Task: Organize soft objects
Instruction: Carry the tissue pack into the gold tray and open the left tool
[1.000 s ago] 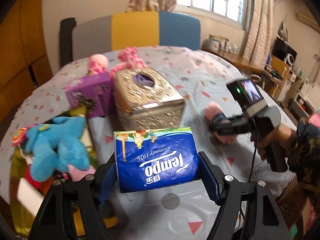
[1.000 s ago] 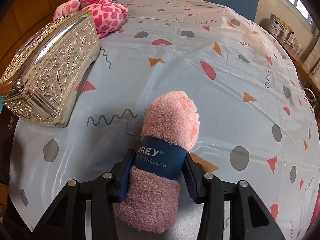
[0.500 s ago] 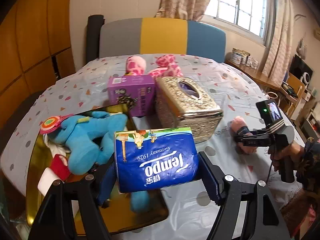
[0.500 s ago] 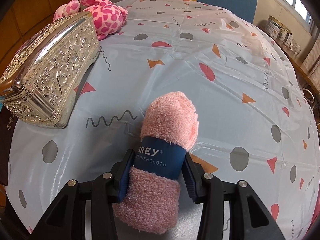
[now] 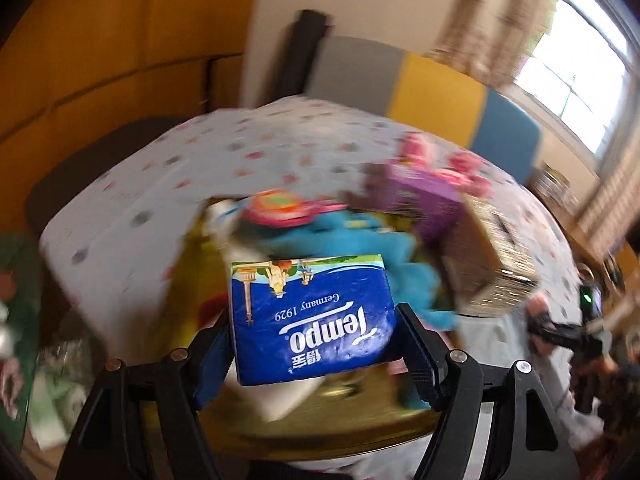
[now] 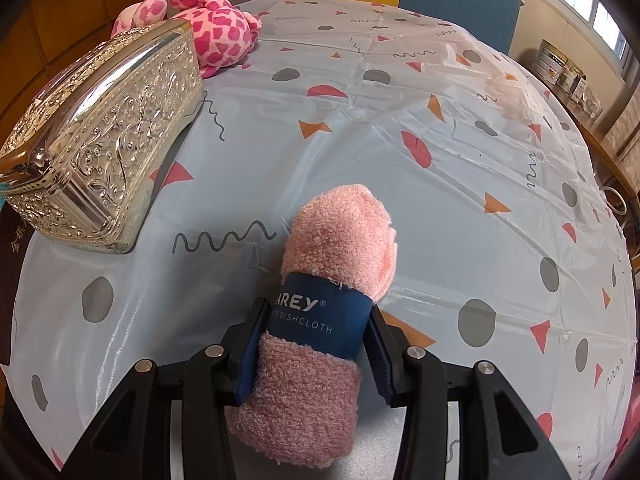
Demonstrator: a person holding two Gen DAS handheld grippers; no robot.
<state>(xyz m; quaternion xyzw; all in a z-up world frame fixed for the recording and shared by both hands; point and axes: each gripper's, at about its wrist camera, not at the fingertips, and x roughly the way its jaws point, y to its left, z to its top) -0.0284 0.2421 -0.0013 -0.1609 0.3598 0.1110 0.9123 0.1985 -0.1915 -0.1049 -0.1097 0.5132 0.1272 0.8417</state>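
Blue Tempo tissue pack (image 5: 310, 322) is clamped in the left gripper (image 5: 314, 354), up over the gold tray (image 5: 360, 412); right gripper (image 6: 312, 352) pinches the pink dishcloth roll (image 6: 320, 320) near the table's (image 6: 440, 152) front edge.

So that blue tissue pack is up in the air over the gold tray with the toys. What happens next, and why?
Probably a short lowering of the left tool toward the gold tray, then letting go. The tissue pack is clamped between its pads, above the tray, where the blue plush already lies. The picture is blurred, so the exact free spot is hard to tell.
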